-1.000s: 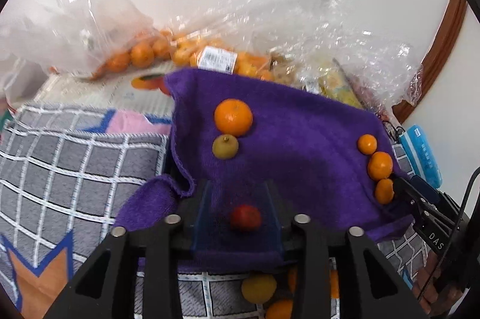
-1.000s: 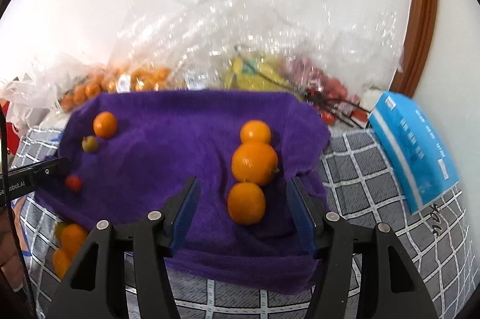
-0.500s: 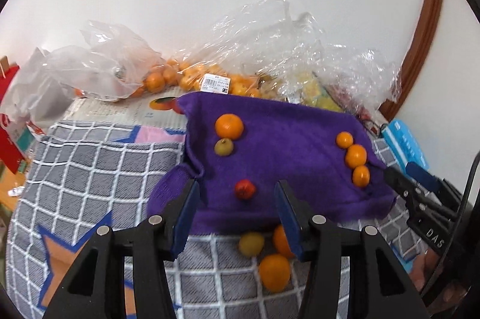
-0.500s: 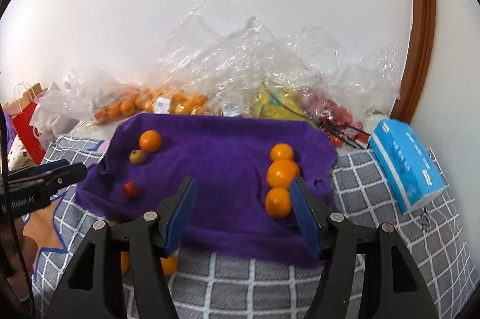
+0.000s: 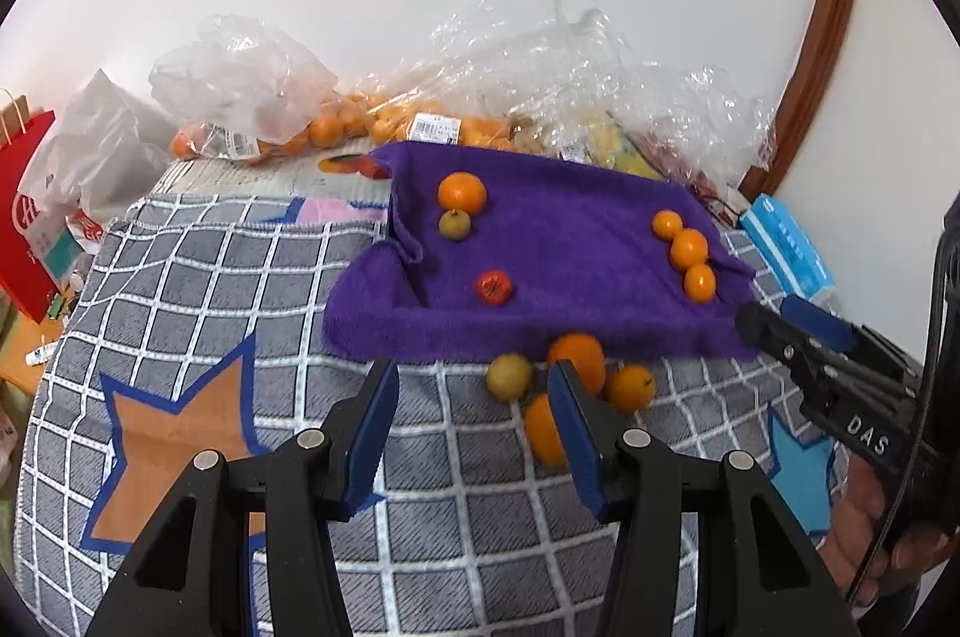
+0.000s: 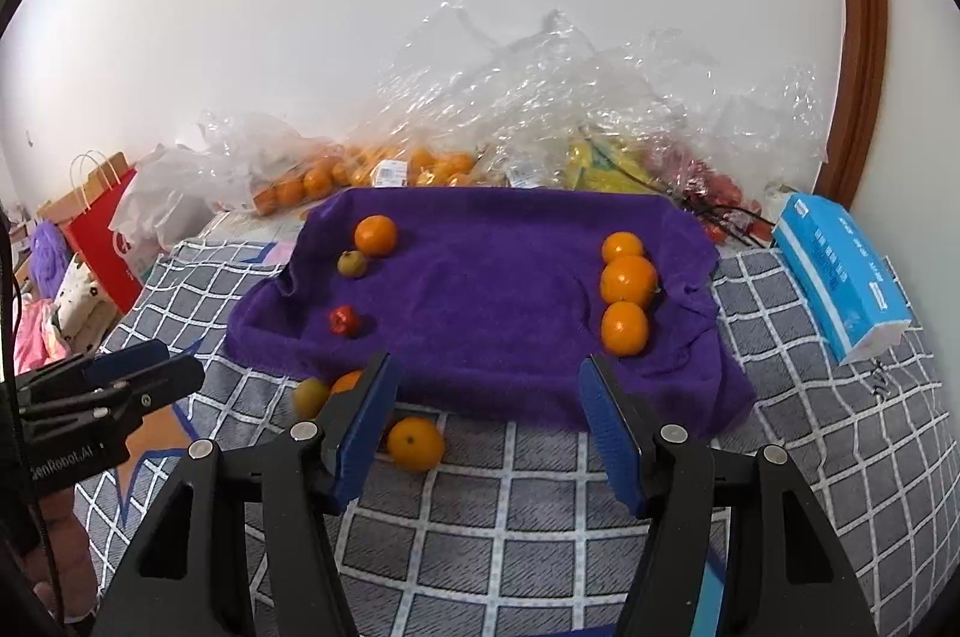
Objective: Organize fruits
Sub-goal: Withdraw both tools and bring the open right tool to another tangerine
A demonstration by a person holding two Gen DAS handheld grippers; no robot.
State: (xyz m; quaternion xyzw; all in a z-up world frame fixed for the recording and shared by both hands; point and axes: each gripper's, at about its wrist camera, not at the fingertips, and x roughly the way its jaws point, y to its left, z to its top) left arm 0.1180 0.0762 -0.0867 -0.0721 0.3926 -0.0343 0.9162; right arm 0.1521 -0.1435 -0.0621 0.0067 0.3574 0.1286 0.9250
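On purple towel (image 6: 492,301): three oranges (image 6: 627,280) in row (touching); both tools gaping.

Grey checked blanket (image 5: 180,277) with blue and orange star shapes covers the surface. Purple towel (image 5: 570,241) lies on it. Four loose fruits (image 5: 627,385) sit on the blanket at the towel's near edge. Blue tissue pack (image 6: 840,271) lies right of the towel, plastic fruit bags (image 6: 420,157) behind.

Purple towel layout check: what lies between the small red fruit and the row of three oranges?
Only bare purple towel lies between the small red fruit and the row of three oranges; the right wrist view shows it.
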